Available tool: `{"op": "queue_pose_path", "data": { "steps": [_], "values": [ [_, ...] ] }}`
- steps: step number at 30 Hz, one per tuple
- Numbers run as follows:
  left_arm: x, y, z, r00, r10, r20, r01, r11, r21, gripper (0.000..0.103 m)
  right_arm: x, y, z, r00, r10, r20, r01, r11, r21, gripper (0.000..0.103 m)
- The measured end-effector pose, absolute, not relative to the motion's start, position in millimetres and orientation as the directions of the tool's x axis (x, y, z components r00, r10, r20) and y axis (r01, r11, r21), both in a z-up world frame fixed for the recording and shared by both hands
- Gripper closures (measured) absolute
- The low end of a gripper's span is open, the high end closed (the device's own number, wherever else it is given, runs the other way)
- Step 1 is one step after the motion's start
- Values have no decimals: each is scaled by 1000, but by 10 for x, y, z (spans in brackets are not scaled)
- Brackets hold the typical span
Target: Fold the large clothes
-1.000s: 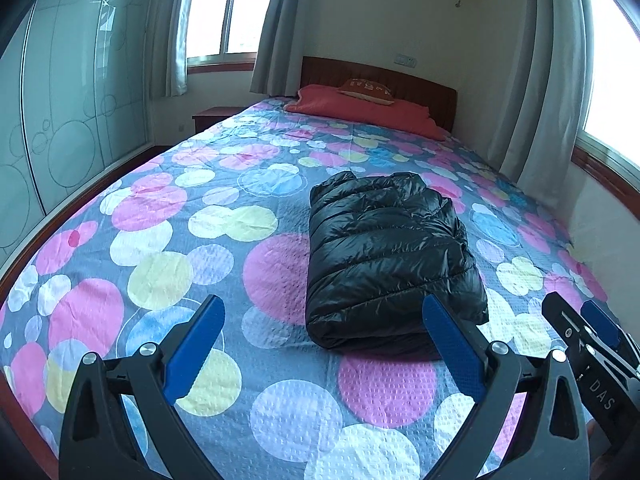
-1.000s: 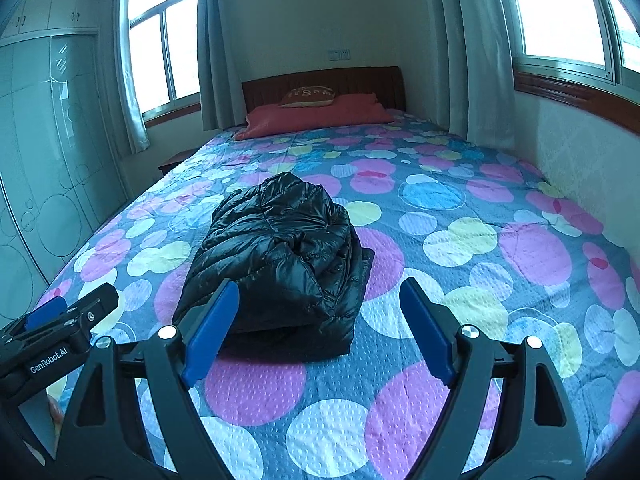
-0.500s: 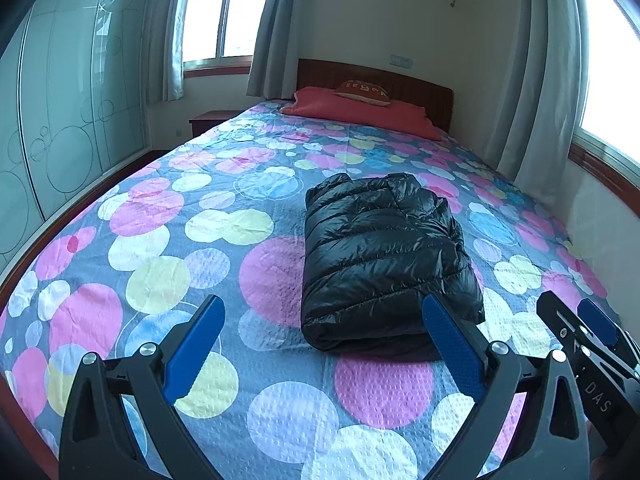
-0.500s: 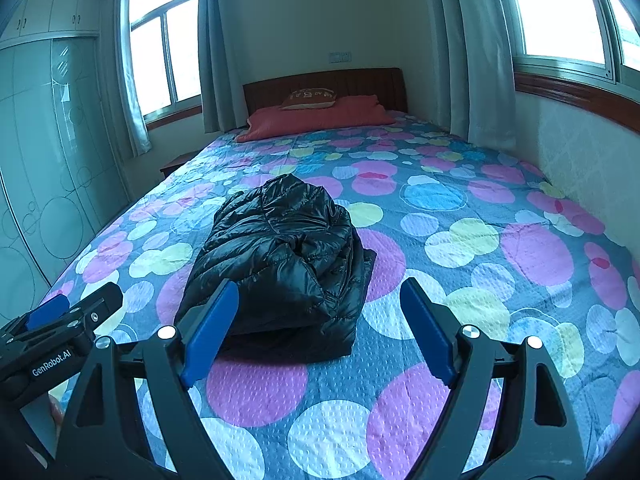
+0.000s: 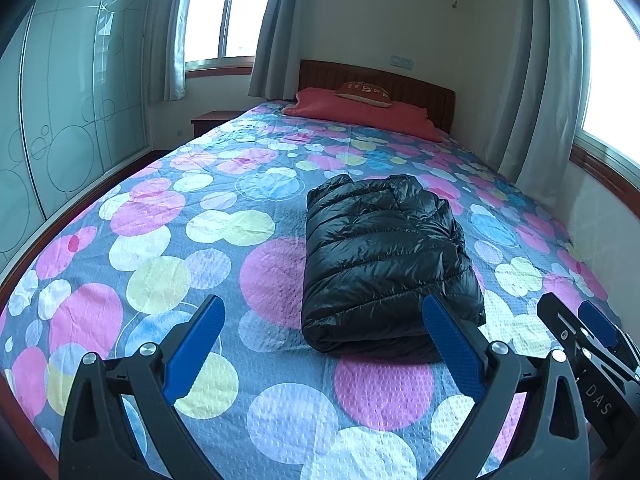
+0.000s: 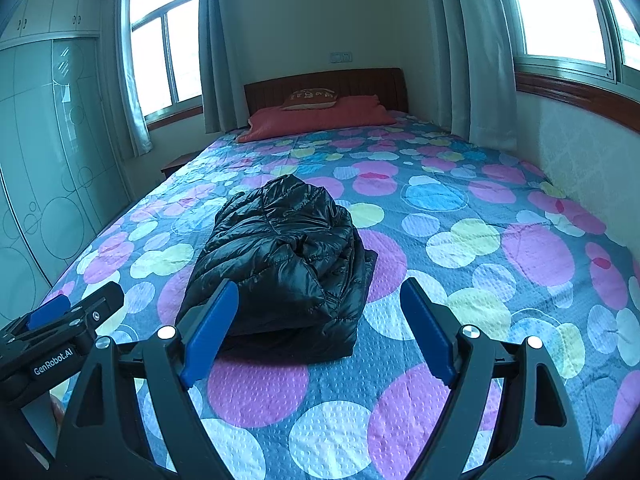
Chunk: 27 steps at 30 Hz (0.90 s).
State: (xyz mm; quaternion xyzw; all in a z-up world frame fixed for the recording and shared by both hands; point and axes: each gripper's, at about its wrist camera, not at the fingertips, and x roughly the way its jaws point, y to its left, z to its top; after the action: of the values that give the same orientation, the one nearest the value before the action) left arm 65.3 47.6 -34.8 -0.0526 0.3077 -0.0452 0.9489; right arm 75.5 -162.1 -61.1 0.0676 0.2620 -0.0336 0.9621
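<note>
A wide bed [image 5: 168,280] wears a grey-blue bedspread printed with pink, yellow and white circles. At its head a red pillow [image 5: 360,114] lies against a dark wooden headboard [image 6: 326,82], with a small brown cushion [image 6: 310,99] on top. Grey curtains [image 5: 274,28] flank the windows; a frosted-glass sliding wardrobe [image 5: 80,92] lines one wall.

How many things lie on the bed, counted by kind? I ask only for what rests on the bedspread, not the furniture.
Black puffer jacket, folded into a bundle: 1
Red pillow at the headboard: 1
Small brown cushion on top of the red pillow: 1
Total: 3
</note>
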Motion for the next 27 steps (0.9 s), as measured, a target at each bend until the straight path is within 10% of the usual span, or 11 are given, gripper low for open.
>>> {"op": "queue_pose_path", "data": {
  "steps": [27],
  "values": [
    [635,477,-372,807,-111,-580,39,990,-134,4,761,-1603,-619,861,-28,-509,100,988,115,20]
  ]
}}
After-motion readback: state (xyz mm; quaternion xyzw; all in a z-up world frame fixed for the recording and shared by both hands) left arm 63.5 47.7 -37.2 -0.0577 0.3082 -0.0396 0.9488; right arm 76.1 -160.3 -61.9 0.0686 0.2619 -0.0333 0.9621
